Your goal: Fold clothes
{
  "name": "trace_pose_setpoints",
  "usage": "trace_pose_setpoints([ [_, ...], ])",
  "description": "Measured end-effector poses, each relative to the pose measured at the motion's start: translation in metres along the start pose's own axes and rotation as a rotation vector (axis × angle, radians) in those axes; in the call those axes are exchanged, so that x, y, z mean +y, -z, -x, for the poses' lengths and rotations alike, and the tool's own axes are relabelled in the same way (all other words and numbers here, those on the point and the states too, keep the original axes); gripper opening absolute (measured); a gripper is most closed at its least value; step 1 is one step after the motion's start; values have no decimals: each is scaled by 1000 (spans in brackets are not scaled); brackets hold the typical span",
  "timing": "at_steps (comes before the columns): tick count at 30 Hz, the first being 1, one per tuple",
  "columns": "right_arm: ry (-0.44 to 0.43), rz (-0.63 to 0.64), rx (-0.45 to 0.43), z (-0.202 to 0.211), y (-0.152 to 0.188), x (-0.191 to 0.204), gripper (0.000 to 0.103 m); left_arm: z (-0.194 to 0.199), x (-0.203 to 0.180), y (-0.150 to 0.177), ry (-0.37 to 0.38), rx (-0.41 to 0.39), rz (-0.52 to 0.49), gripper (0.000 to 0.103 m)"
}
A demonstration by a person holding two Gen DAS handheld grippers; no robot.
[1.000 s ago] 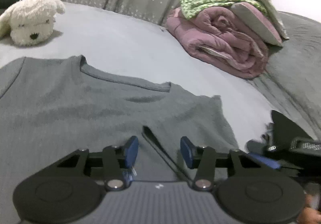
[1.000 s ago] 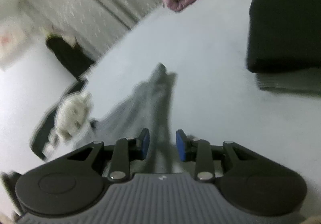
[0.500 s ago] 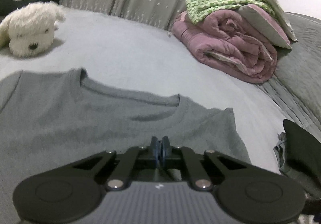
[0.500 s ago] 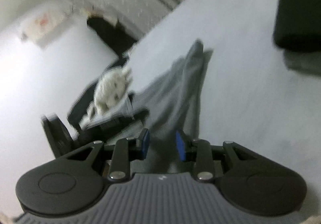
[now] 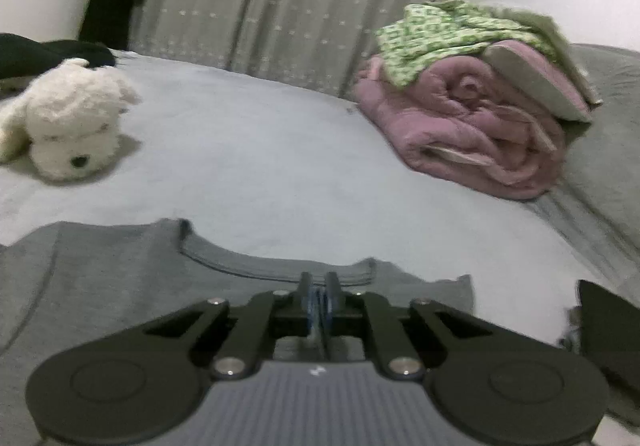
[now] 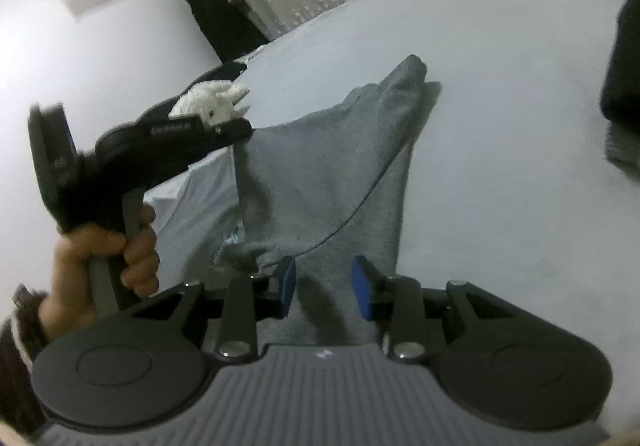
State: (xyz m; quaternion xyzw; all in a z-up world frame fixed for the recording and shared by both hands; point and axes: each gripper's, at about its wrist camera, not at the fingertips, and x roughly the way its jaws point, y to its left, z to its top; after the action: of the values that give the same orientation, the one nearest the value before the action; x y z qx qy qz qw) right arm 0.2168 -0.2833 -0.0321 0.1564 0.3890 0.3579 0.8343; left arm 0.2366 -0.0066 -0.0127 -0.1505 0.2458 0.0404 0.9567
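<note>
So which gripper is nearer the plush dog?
Left. The left gripper holds the grey shirt lifted just in front of the plush dog; the right gripper sits open farther back.

Bare bedsheet (image 5: 256,166) lies open beyond the grey shirt (image 5: 100,278); a white plush dog (image 5: 68,126) blocks the far left; rolled pink bedding (image 5: 472,138) blocks the far right; a black folded pile (image 6: 624,58) sits near right.

Dim, soft, slightly blurred fisheye views
</note>
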Motion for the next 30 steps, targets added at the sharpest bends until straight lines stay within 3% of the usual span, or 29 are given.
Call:
trace_pose_setpoints([
  [2, -5, -4, -10, 4, -2, 1, 38, 2, 2, 0, -6, -5, 9, 37],
  [9, -59, -9, -52, 12, -3, 2, 38, 18, 2, 4, 61, 57, 19, 42],
  [10, -63, 4, -47, 10, -4, 4, 38, 21, 0, 7, 89, 73, 0, 38],
  [13, -54, 15, -41, 10, -4, 5, 38, 27, -7, 17, 181, 124, -72, 0],
  [19, -33, -4, -46, 11, -5, -1, 38, 35, -23, 51, 366, 200, -288, 0],
  [22, -19, -2, -34, 8, -4, -4, 38, 28, -26, 68, 274, 261, -392, 1],
  [26, -9, -17, -24, 5, -3, -10, 36, 39, -39, 58, 200, 232, -485, 2],
  [30, -18, -18, -28, 6, -2, -11, 36, 30, -55, 36, 263, 174, -483, 5],
])
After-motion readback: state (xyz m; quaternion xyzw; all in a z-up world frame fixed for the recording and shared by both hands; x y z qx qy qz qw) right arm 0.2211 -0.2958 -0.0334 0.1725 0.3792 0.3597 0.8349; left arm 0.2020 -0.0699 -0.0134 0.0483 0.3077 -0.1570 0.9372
